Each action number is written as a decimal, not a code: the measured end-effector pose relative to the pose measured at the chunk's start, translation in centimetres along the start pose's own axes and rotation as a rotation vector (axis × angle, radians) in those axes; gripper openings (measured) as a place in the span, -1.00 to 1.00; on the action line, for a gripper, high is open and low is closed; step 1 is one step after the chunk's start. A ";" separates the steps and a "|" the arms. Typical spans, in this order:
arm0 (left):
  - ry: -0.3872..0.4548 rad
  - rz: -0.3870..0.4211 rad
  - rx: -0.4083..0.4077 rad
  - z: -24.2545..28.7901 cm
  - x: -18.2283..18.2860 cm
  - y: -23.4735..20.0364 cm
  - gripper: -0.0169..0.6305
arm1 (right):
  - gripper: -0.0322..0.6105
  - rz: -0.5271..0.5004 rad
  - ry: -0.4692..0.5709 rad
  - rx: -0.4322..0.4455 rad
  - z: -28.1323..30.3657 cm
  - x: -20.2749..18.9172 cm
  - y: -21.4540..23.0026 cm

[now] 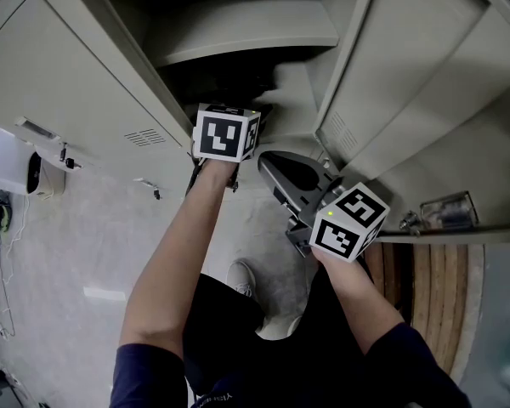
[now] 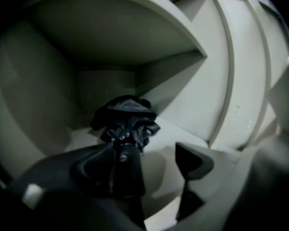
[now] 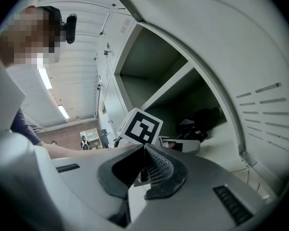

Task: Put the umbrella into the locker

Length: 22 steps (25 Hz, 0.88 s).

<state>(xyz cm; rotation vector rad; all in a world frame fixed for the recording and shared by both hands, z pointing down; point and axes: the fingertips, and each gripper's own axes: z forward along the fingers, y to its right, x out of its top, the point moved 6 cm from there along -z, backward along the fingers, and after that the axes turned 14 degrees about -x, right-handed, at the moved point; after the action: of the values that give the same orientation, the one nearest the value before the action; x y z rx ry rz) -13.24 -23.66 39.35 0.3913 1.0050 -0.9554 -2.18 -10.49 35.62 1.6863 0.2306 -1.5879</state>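
Note:
The folded black umbrella [image 2: 127,119] lies on the floor of the open locker compartment [image 2: 192,134], its canopy towards the back wall. Its dark handle [image 2: 127,174] rests between the jaws of my left gripper [image 2: 142,153], close to the left finger [image 2: 86,167]; the right finger [image 2: 192,160] stands well clear, so the gripper is open. In the head view only that gripper's marker cube [image 1: 226,134] shows at the dark locker mouth. My right gripper [image 1: 276,167] hovers outside, beside the open locker door [image 1: 408,83], shut with nothing in it [image 3: 144,163]. The umbrella [image 3: 200,124] also shows there.
A shelf [image 1: 246,32] roofs the compartment. Closed locker doors [image 1: 68,83] stand to the left. A latch and clear tag [image 1: 446,211] stick out at the right, above a wooden slatted surface [image 1: 433,287]. The person's shoe [image 1: 242,277] is on the speckled floor.

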 end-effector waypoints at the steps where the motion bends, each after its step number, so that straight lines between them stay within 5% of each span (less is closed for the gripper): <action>1: 0.010 0.006 0.002 -0.3 -0.1 0.2 0.25 | -0.88 -0.001 0.001 -0.001 0.0 0.0 0.0; 9: 0.071 0.094 0.011 -3.5 0.9 2.6 0.25 | -0.88 -0.008 0.009 -0.005 -0.3 0.6 -0.4; 17: 0.218 0.119 -0.008 -7.9 1.0 6.6 0.22 | -0.88 -0.069 0.034 -0.010 -2.1 1.4 -1.2; 22: 0.323 0.165 0.031 -10.9 -0.3 7.5 -0.16 | -0.88 -0.103 0.038 -0.031 -2.6 1.3 -1.4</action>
<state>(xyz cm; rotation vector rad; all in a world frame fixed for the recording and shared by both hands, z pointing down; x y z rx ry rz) -13.02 -12.02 33.05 0.6595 1.2304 -0.7733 -0.80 -8.36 33.61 1.7056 0.3644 -1.6200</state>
